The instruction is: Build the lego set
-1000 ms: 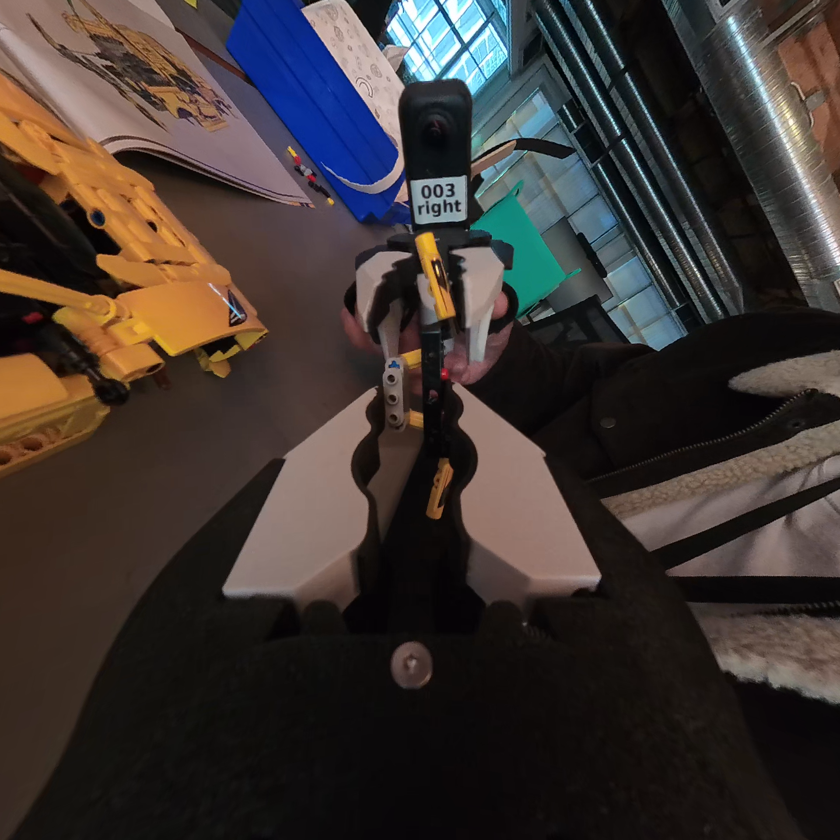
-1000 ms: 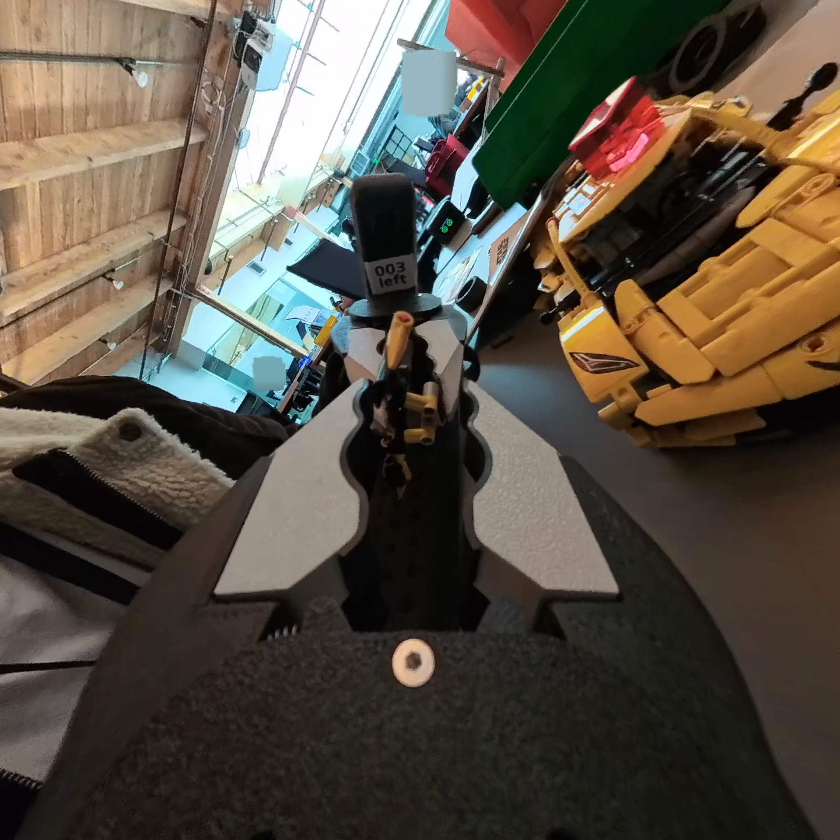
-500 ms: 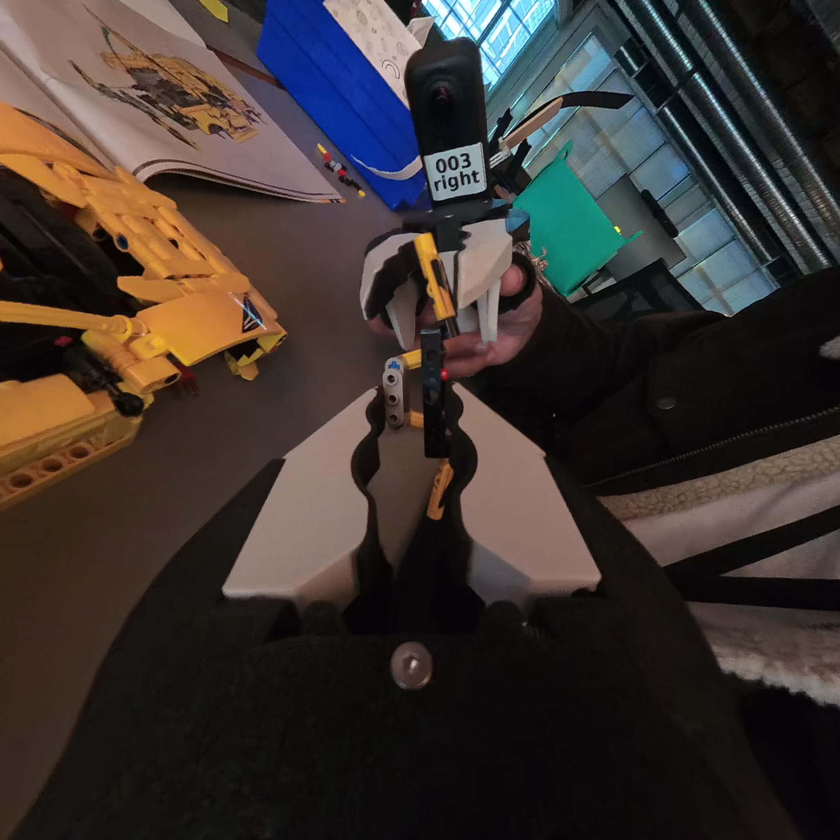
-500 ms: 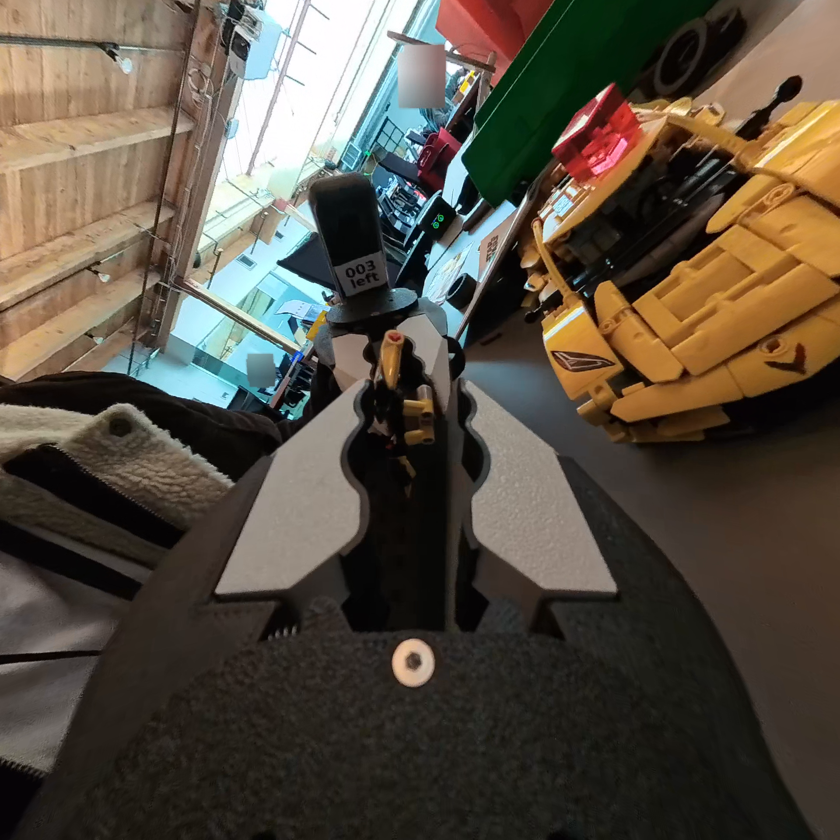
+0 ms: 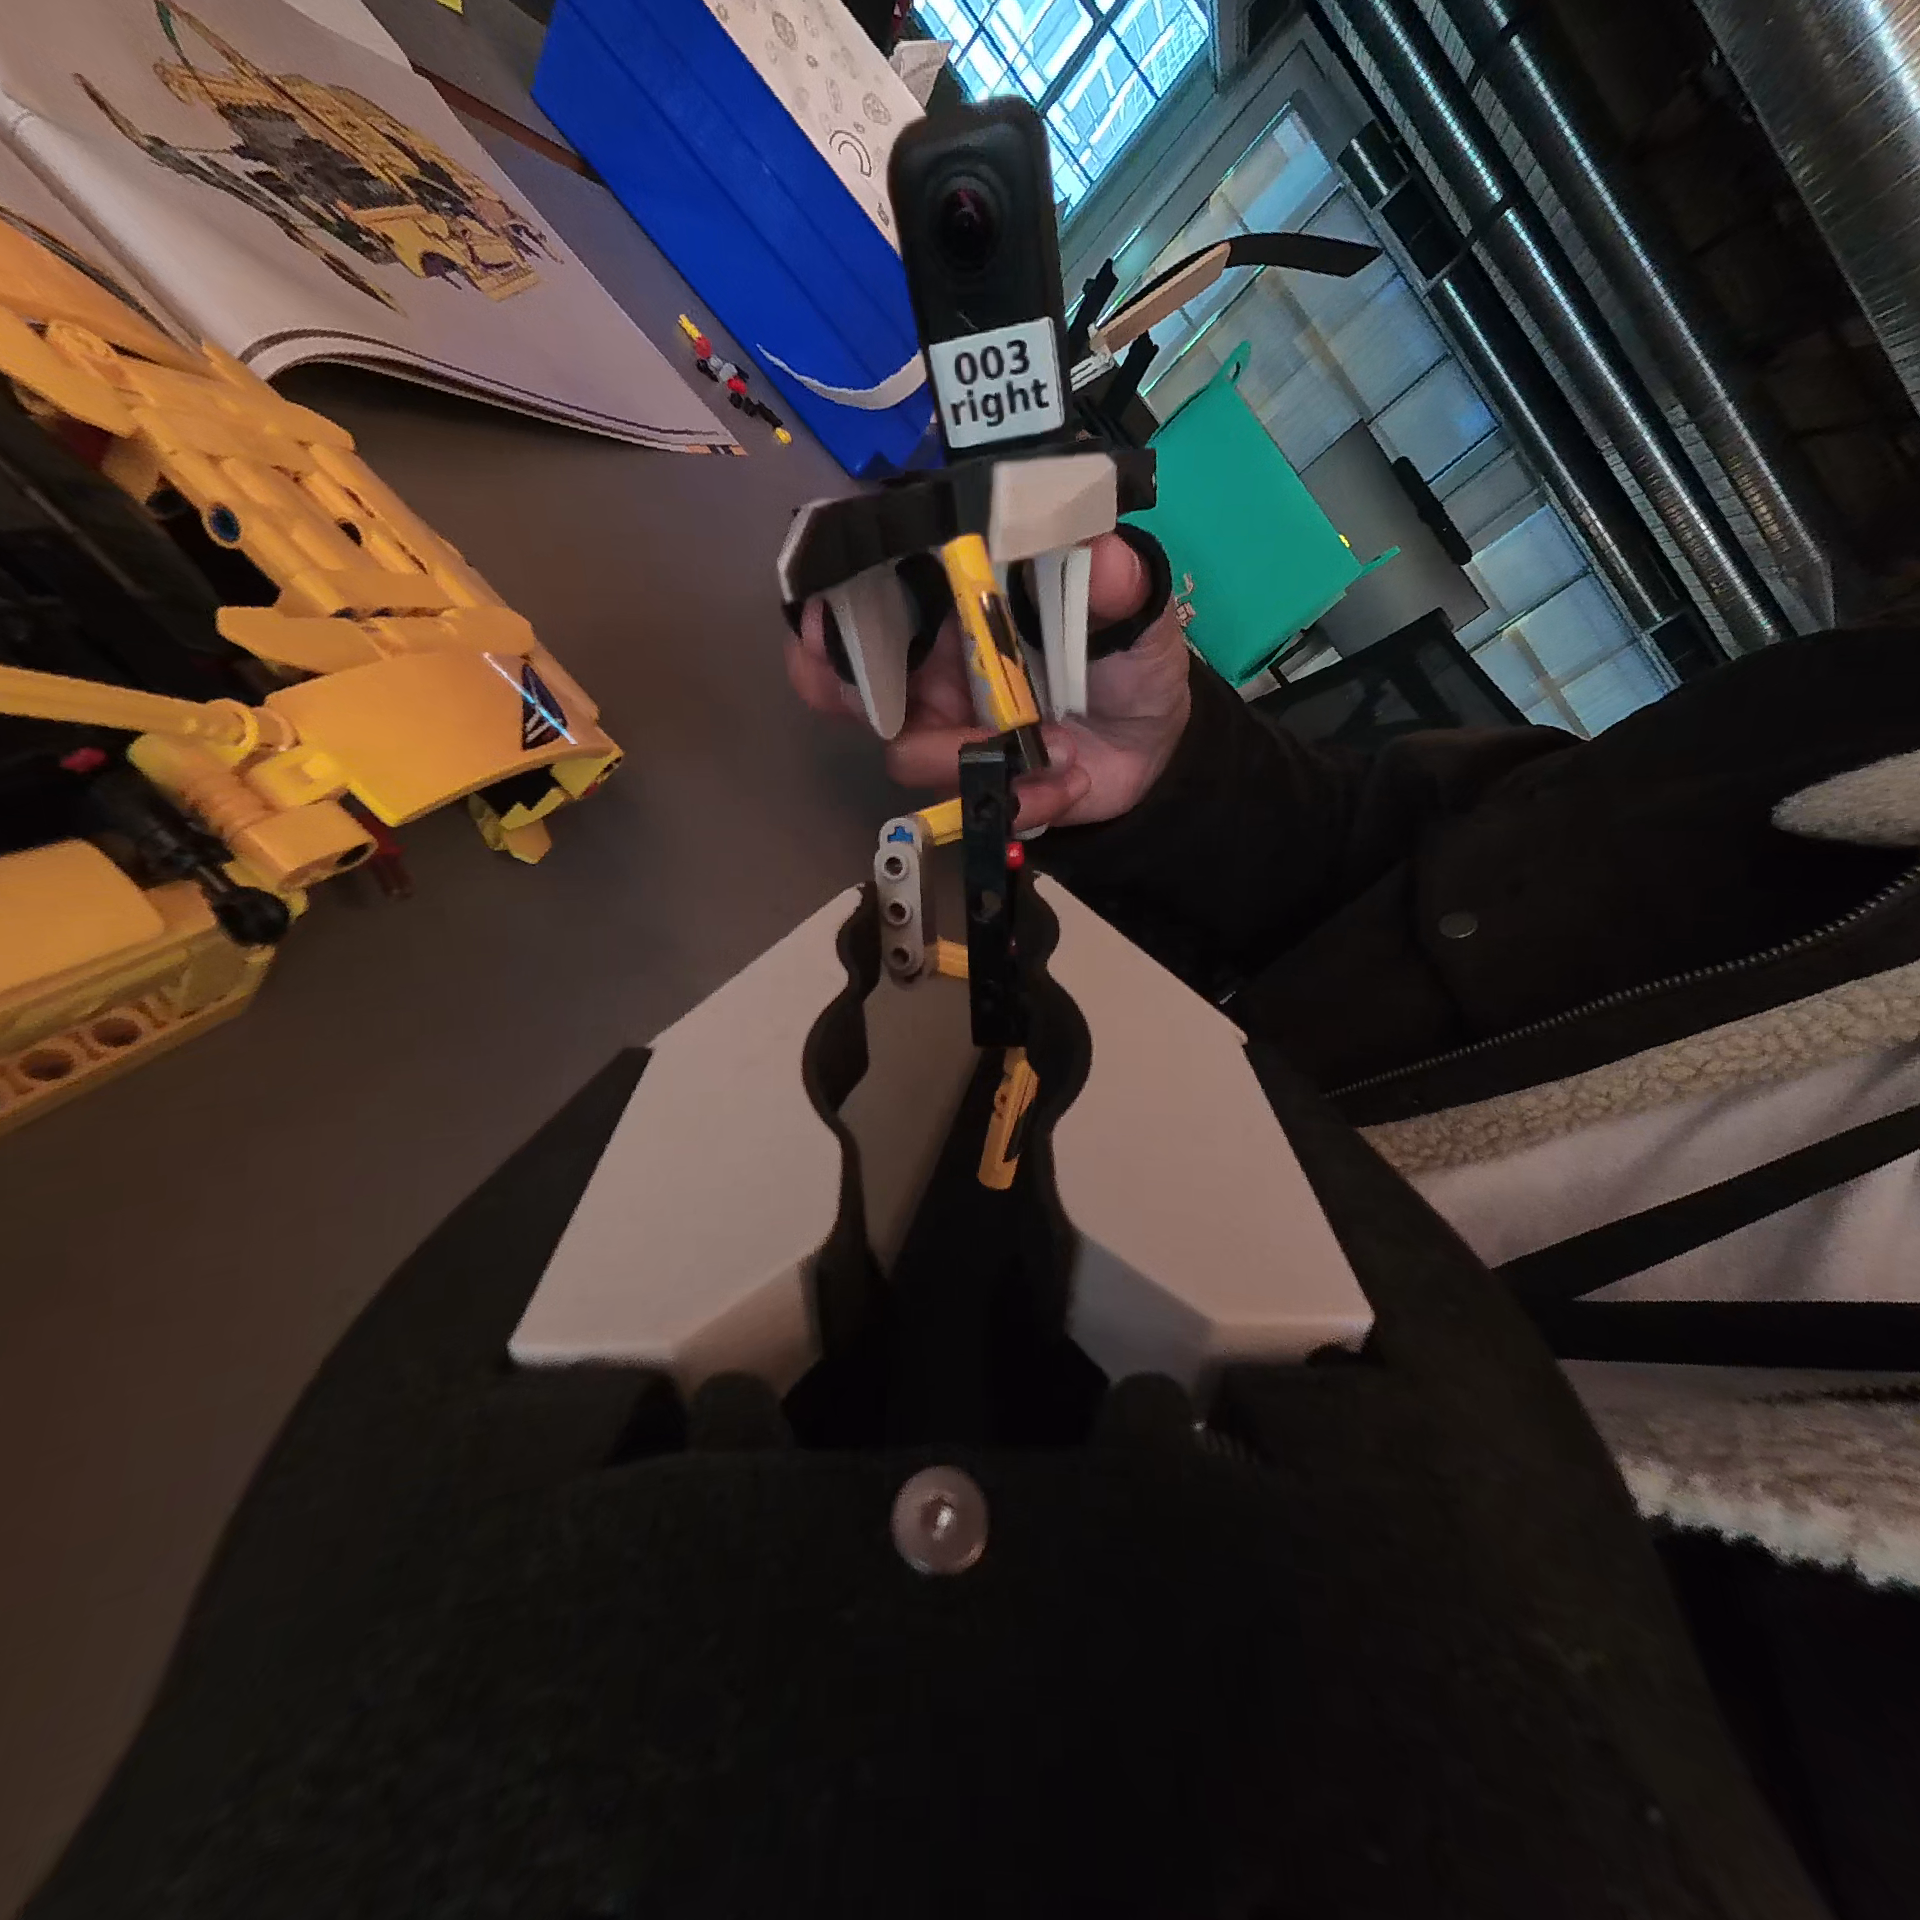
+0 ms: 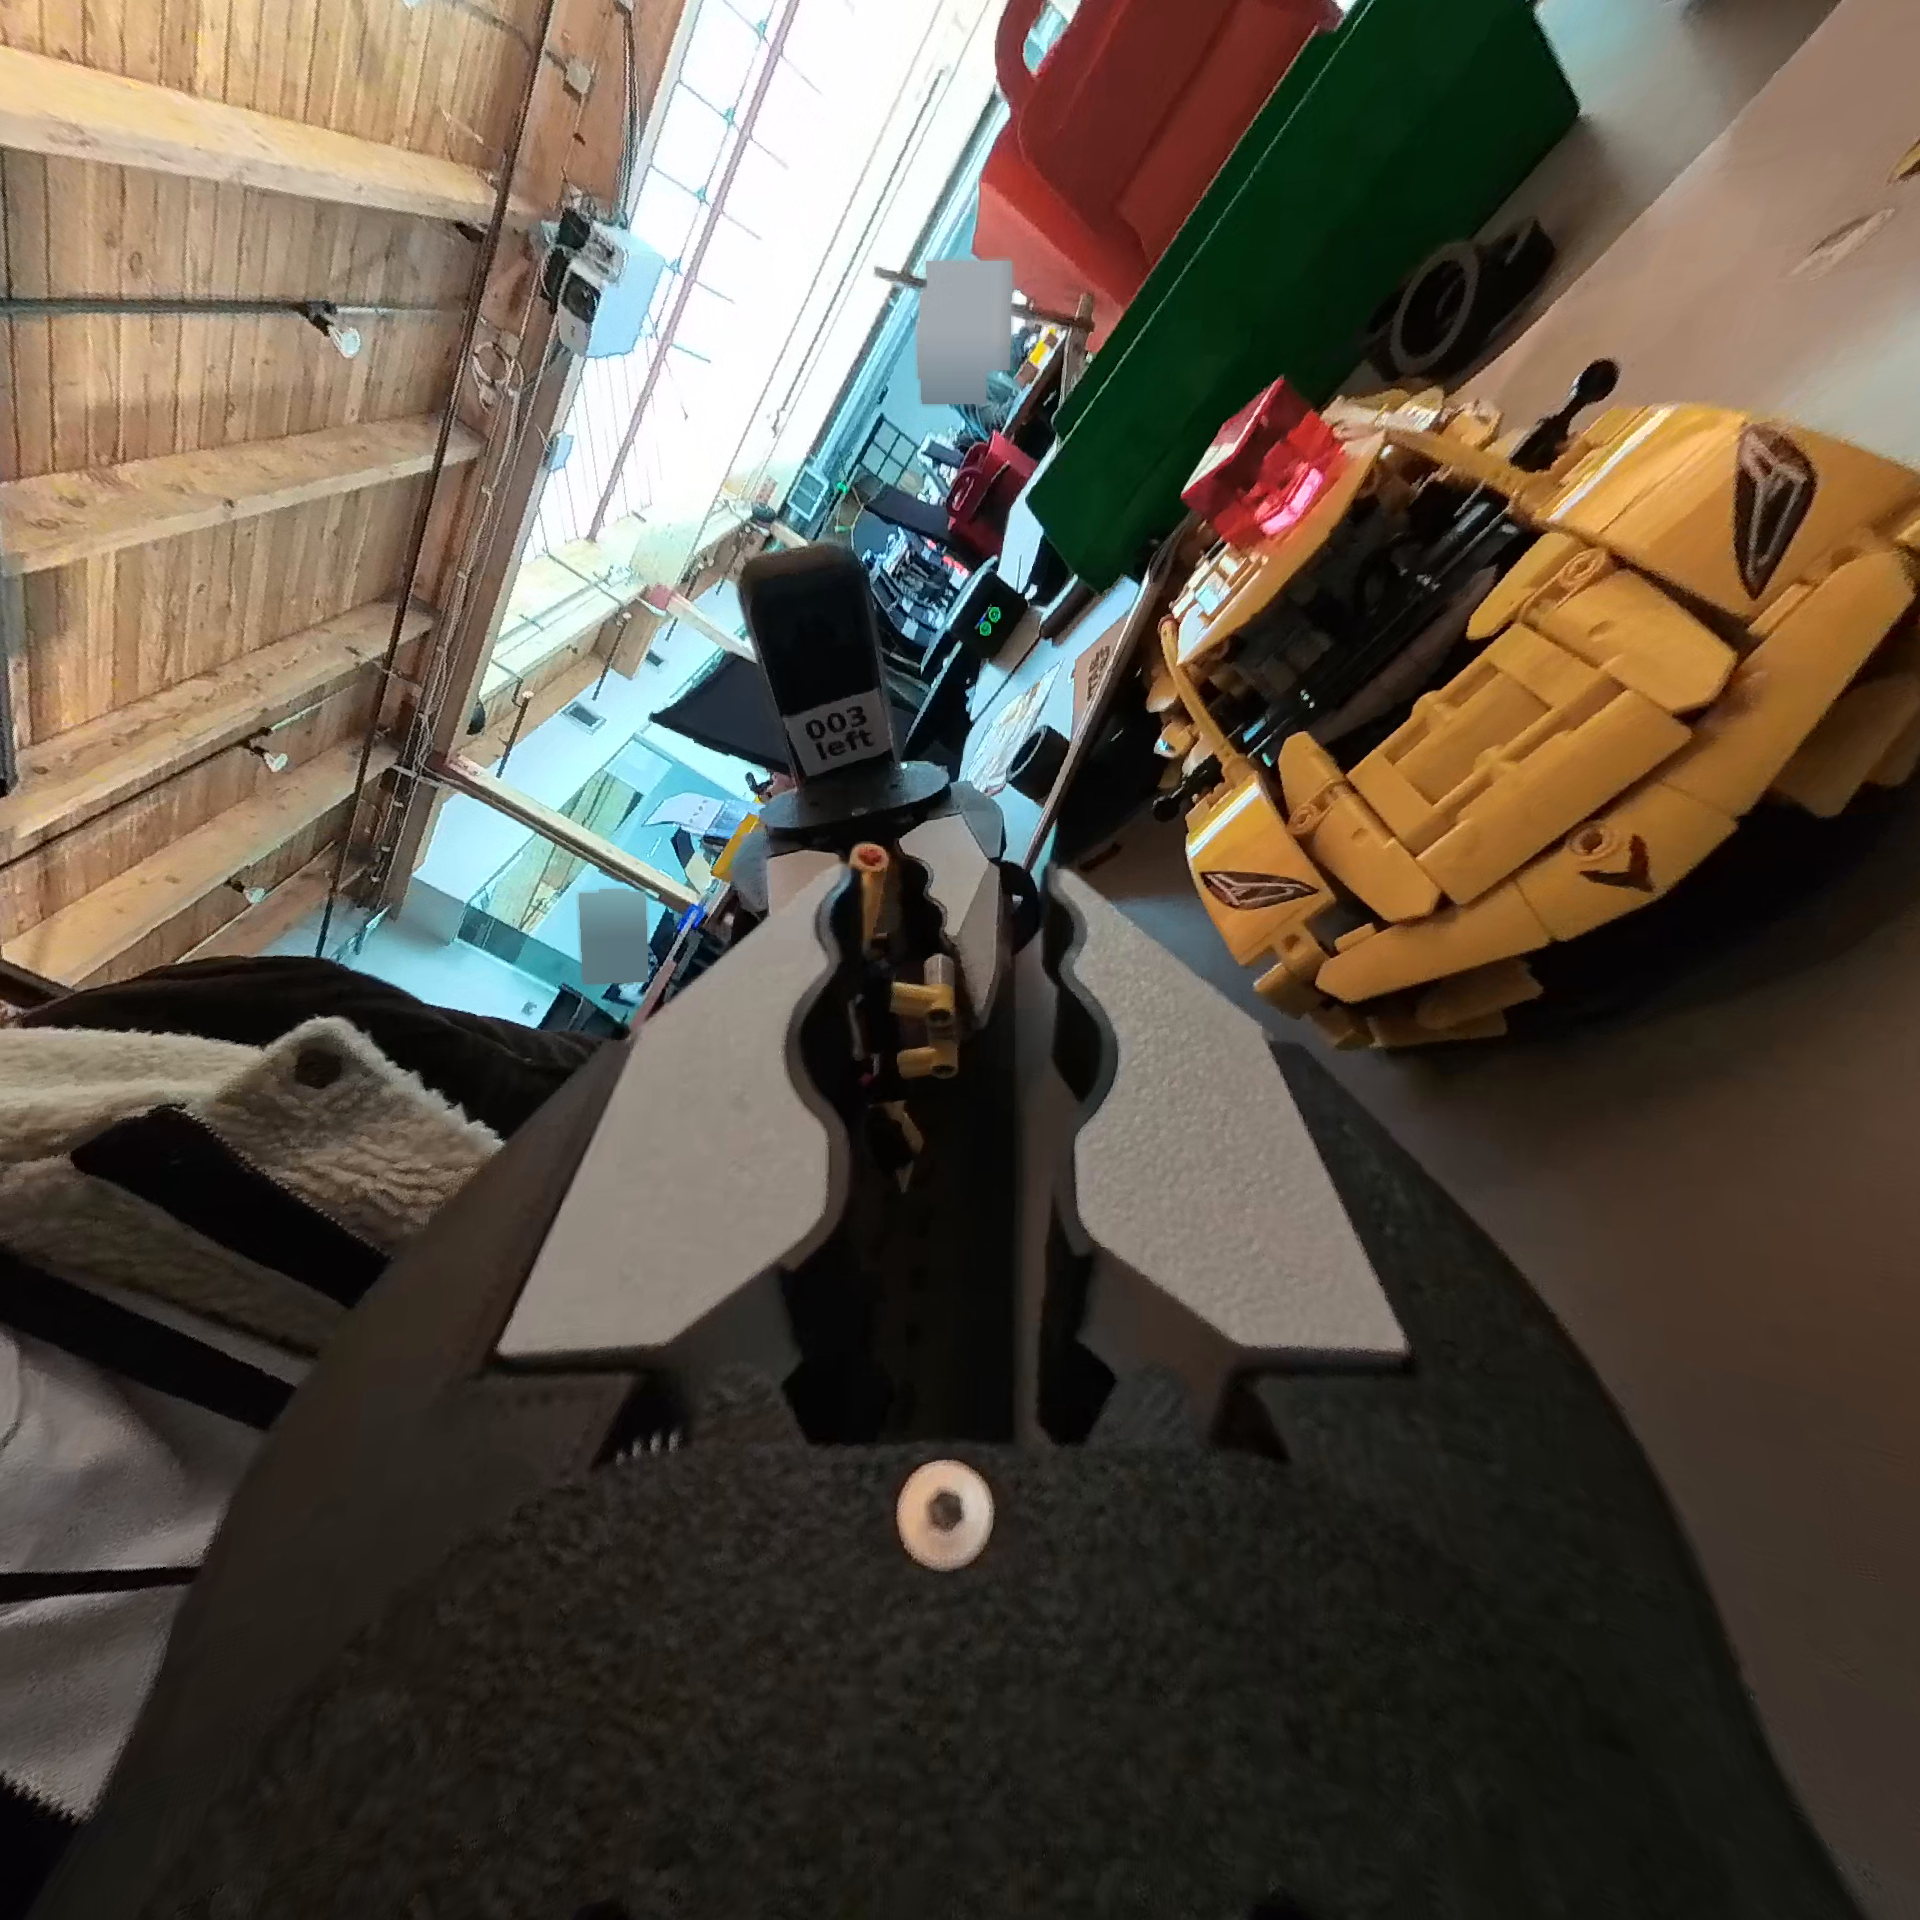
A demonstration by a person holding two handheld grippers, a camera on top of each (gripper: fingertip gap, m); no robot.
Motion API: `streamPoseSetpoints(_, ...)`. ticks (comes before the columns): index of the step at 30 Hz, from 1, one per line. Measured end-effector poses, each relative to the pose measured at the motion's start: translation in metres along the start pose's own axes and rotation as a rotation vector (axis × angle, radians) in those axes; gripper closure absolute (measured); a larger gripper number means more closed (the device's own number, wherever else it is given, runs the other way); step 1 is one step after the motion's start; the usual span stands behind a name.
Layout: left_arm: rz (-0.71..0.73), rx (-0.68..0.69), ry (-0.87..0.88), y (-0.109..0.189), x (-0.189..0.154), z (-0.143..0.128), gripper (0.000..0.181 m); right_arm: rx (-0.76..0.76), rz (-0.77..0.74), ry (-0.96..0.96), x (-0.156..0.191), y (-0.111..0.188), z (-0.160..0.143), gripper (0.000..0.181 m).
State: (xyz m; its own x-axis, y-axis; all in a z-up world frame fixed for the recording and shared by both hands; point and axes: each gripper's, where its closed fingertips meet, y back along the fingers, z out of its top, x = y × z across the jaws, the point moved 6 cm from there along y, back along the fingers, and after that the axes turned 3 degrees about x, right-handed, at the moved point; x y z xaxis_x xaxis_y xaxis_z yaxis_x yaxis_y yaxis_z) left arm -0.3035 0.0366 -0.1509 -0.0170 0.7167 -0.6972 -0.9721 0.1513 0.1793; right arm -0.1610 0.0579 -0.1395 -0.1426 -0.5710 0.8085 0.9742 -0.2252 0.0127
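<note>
My left gripper point(image 5: 951, 899) is shut on a small sub-assembly held in the air. It is a black beam point(image 5: 985, 894) with a grey connector point(image 5: 900, 904) and yellow pins. My right gripper point(image 5: 977, 722) faces it tip to tip, just beyond the beam's far end. It is closed on a yellow bar point(image 5: 982, 623) whose end meets the top of the black beam. In the right wrist view the sub-assembly point(image 6: 920, 1003) sits between my right gripper's point(image 6: 940, 883) fingertips. The large yellow lego car point(image 5: 260, 727) stands on the dark table, also in the right wrist view point(image 6: 1507, 748).
An open instruction booklet point(image 5: 364, 239), a blue bin point(image 5: 727, 229) and a few loose pieces point(image 5: 727, 364) lie behind the car. A green bin point(image 6: 1299, 291), a red bin point(image 6: 1122, 125) and a black tyre point(image 6: 1444, 301) stand beyond it. A person's jacket point(image 5: 1558, 987) is close by. Tip to tip, the grippers are about 6 cm apart.
Both grippers have tilted and turned a little while staying tip to tip. The right gripper now looks slightly rotated in the left view. The grips have not changed.
</note>
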Motion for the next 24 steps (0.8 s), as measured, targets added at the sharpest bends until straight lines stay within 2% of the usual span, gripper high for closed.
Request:
streamPoseSetpoints(3,0.011,-0.001,0.016,0.000,0.002,0.000,0.157,0.006,0.001,0.037,0.002,0.002,0.001,0.146)
streamPoseSetpoints(6,-0.004,-0.018,0.037,0.002,0.003,0.001,0.157,0.096,0.006,0.074,0.007,-0.009,-0.010,0.140)
streamPoseSetpoints(8,-0.010,-0.014,0.027,0.002,0.002,0.001,0.157,0.118,-0.009,0.083,0.007,-0.013,-0.015,0.142)
streamPoseSetpoints(15,-0.011,-0.008,0.034,0.001,0.002,0.000,0.157,-0.016,-0.031,0.051,-0.003,0.008,0.007,0.150)
streamPoseSetpoints(17,-0.022,-0.016,0.048,0.002,0.002,0.001,0.157,0.012,0.000,0.070,0.002,0.006,0.004,0.143)
streamPoseSetpoints(20,-0.051,-0.026,0.058,0.003,0.001,0.002,0.157,0.131,0.011,0.119,0.009,-0.010,-0.013,0.137)
streamPoseSetpoints(24,-0.079,-0.042,0.069,0.005,0.000,0.004,0.157,0.107,-0.012,0.133,0.008,-0.009,-0.009,0.137)
